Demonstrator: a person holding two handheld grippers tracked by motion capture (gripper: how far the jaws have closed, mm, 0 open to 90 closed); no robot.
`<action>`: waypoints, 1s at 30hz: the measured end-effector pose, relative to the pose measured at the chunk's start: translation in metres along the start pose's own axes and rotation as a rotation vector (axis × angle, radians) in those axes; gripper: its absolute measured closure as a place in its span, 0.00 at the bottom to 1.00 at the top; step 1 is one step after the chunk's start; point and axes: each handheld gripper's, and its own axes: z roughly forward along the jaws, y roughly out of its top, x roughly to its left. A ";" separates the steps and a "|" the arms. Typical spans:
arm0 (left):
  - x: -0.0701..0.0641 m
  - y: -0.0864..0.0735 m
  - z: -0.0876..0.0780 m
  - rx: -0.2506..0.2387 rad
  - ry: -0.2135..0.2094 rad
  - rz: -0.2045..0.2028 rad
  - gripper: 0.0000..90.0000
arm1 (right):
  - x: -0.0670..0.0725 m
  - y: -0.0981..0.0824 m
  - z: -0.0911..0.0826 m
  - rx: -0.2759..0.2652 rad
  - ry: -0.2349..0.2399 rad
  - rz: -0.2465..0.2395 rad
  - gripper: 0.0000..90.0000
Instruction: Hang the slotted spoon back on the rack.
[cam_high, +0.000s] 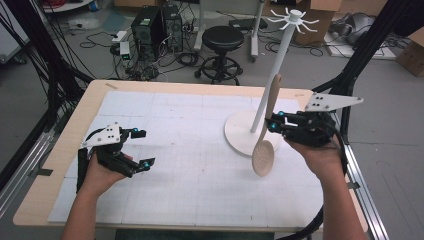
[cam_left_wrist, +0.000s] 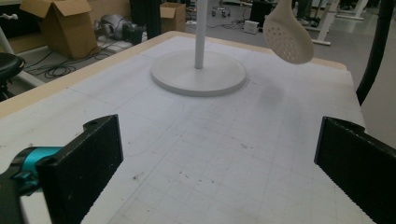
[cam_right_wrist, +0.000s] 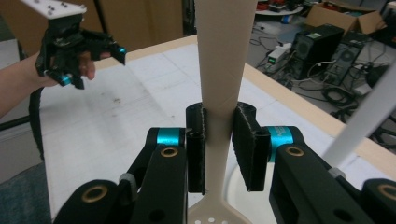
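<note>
While the left gripper (cam_high: 137, 148) gapes, the right gripper (cam_right_wrist: 219, 144) clamps a slotted spoon (cam_high: 264, 150).

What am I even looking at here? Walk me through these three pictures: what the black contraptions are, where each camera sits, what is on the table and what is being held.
There is no robot here. A person holds a tool in each hand: the left hand-held gripper and the right hand-held gripper, each with two black jaws.

The high view looks down from above the person's side of the table. The other two pictures come from cameras riding on the grippers, looking along their own jaws.

On the white gridded mat stands a white rack: a round base, a tall pole and hooks on top.

The right gripper is shut on the handle of a pale slotted spoon, its perforated bowl hanging down above the mat. The left gripper is open and holds nothing.
</note>
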 end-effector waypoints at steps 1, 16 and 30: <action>0.000 0.000 0.000 -0.001 -0.001 0.001 0.02 | -0.003 0.002 -0.003 -0.002 -0.006 0.003 0.84; 0.000 0.000 0.001 0.003 -0.007 0.007 0.02 | -0.039 0.032 -0.032 -0.001 -0.121 0.047 0.84; 0.000 0.000 0.001 -0.004 -0.011 0.004 0.02 | -0.058 0.048 -0.029 0.025 -0.207 0.096 0.84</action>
